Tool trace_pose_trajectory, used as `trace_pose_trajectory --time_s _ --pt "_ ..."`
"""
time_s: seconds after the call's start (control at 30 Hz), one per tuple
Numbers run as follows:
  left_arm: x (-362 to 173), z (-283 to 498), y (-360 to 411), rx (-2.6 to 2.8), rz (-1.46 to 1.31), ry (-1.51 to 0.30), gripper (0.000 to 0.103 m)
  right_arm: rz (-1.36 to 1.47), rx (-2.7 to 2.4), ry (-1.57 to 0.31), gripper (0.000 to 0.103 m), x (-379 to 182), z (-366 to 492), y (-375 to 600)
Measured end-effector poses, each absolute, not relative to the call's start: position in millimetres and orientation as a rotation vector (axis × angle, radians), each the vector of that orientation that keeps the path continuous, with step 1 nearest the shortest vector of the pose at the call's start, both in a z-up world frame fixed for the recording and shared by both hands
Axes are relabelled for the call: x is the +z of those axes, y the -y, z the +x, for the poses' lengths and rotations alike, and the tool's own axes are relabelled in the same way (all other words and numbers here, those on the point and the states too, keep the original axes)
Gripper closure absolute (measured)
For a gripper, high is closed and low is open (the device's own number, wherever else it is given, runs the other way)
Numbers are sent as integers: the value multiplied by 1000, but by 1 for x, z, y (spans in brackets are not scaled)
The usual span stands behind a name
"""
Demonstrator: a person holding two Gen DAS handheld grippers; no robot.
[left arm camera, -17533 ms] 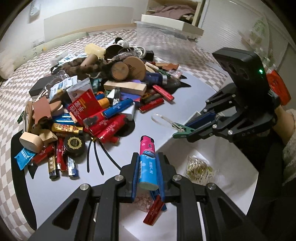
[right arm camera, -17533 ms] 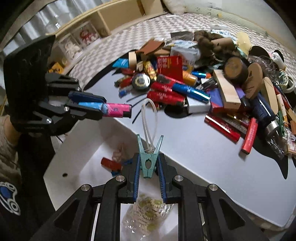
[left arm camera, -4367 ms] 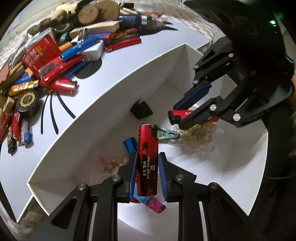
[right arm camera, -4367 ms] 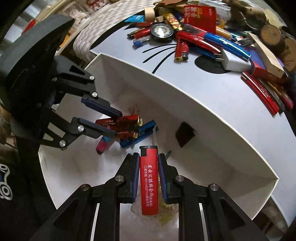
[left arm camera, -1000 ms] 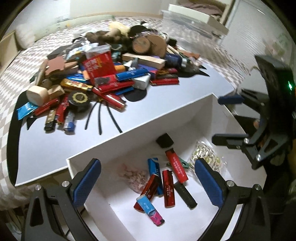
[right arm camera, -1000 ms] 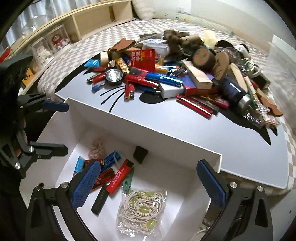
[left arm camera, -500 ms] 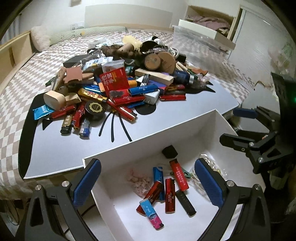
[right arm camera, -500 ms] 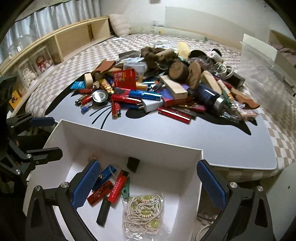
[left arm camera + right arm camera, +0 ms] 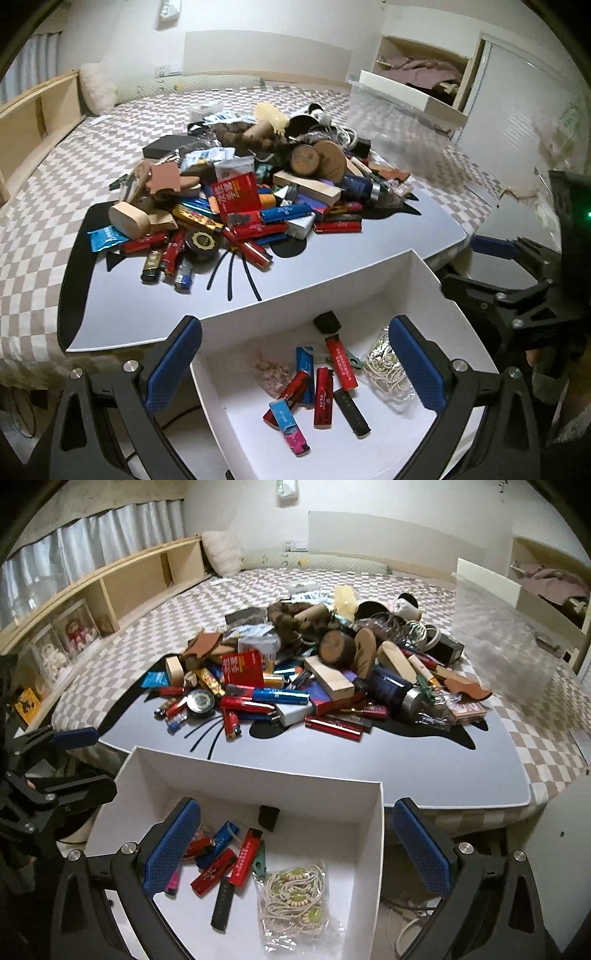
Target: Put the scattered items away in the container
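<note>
**Container partly filled, both grippers empty between picks**

Container (image 9: 436, 269), a white open box, is placed against the near edge of the grey mat (image 9: 369, 251). Several lighters (image 9: 323, 395), a bag of beads (image 9: 295, 897) and a small black cube (image 9: 327, 321) are already lying inside it. Most of the scattered items (image 9: 314, 672) are seen heaped on the mat, well apart from the box, so the task is judged to be at an early stage.

The left gripper (image 9: 291, 369) is held above the box with its jaws spread wide and nothing between them. The right gripper (image 9: 295, 849) is spread wide and empty as well, above the box. Both are pointed toward the heap.

A reach forward to the nearest items, perhaps the red lighter (image 9: 231, 725) at the edge of the heap, is called for next, with the jaws lined across its narrow side.
</note>
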State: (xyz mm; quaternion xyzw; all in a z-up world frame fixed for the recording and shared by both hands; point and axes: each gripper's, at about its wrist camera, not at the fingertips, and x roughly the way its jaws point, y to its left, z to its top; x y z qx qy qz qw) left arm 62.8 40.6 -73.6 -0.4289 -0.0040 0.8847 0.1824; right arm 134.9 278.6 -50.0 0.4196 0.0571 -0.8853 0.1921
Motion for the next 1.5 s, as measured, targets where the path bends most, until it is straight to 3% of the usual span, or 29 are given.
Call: trace_pose_trajectory --time_s 0.6,1.5 --pt "-45 80 -36 2554 -1136 7 1 1060 -2543 -203 0 -5 162 -280" --pt "-41 86 -35 2594 -1138 15 1 1091 -2552 -172 0 -9 160 -290"
